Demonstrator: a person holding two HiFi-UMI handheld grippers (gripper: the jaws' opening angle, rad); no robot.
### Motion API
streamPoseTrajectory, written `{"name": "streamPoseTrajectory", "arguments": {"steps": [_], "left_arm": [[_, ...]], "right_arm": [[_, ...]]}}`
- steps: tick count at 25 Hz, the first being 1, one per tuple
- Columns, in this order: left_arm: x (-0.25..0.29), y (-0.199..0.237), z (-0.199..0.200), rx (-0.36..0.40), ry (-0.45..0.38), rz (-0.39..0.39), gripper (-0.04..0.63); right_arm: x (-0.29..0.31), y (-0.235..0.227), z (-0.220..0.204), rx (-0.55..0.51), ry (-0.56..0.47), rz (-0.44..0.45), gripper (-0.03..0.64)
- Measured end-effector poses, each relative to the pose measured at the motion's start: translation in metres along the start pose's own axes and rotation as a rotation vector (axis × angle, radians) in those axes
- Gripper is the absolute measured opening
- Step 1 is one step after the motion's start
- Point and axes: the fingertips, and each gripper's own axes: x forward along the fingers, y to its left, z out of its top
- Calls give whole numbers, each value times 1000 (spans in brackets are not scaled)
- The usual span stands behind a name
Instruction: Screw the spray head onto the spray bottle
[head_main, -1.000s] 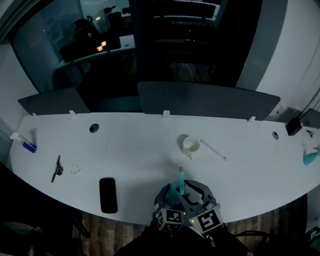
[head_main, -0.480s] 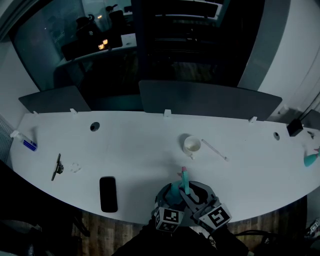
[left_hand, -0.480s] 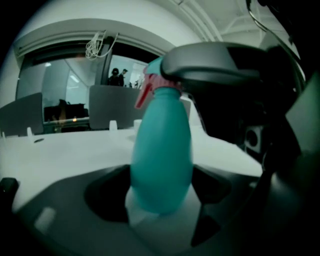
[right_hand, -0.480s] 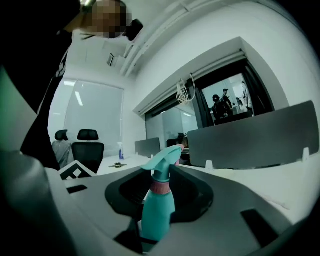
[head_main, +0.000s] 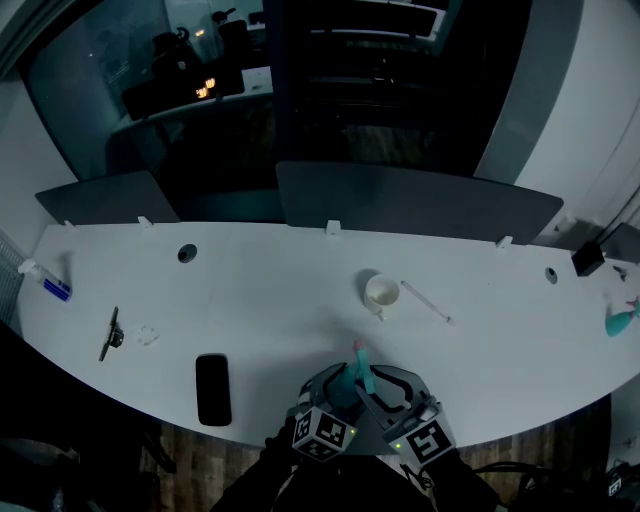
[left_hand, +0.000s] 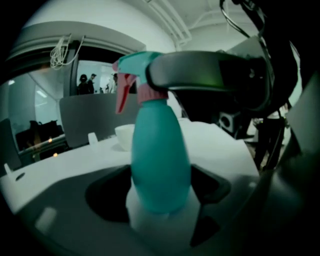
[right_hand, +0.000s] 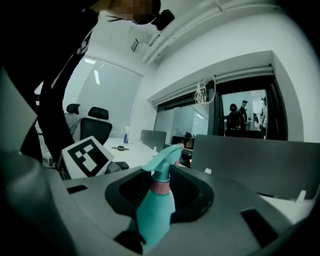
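Closest to me, my left tongs (left_hand: 159, 192) are clenched round the lower body of the teal spray bottle (left_hand: 160, 155); my right tongs (right_hand: 160, 200) have just been closing and now grip the spray head (right_hand: 167, 155), with the pink collar (right_hand: 161, 187) sitting low between the jaws. The risks start there, as I judge it: the bottle's body is smooth and tapered, so it may spin in the left grip with the collar and the thread gain nothing; if the head sits tilted, a forced turn could cross the thread; the right jaws could also slide off the head onto the red trigger (left_hand: 121, 97) and squeeze it. The bottle stands upright between both pairs of tongs, base toward the left, head toward the right, over the near edge of the white surface (head_main: 280, 300); I cannot tell whether its base rests there. Further out lie a black phone (head_main: 212, 388) to the left and a white cup (head_main: 381, 291) just beyond the bottle, both well apart from my grip.
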Motion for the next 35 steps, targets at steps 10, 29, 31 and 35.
{"name": "streamPoseTrajectory", "arguments": {"steps": [10, 29, 31, 35], "left_arm": [[-15, 10, 4, -135, -51, 241, 389], [-15, 10, 10, -99, -85, 214, 421], [-13, 12, 11, -63, -108, 38, 451], [-5, 0, 18, -28, -106, -200, 374]], "right_arm": [[1, -1, 0, 53, -32, -24, 123], [0, 2, 0, 46, -36, 9, 123], [1, 2, 2, 60, -48, 30, 123], [0, 2, 2, 48, -39, 65, 123]]}}
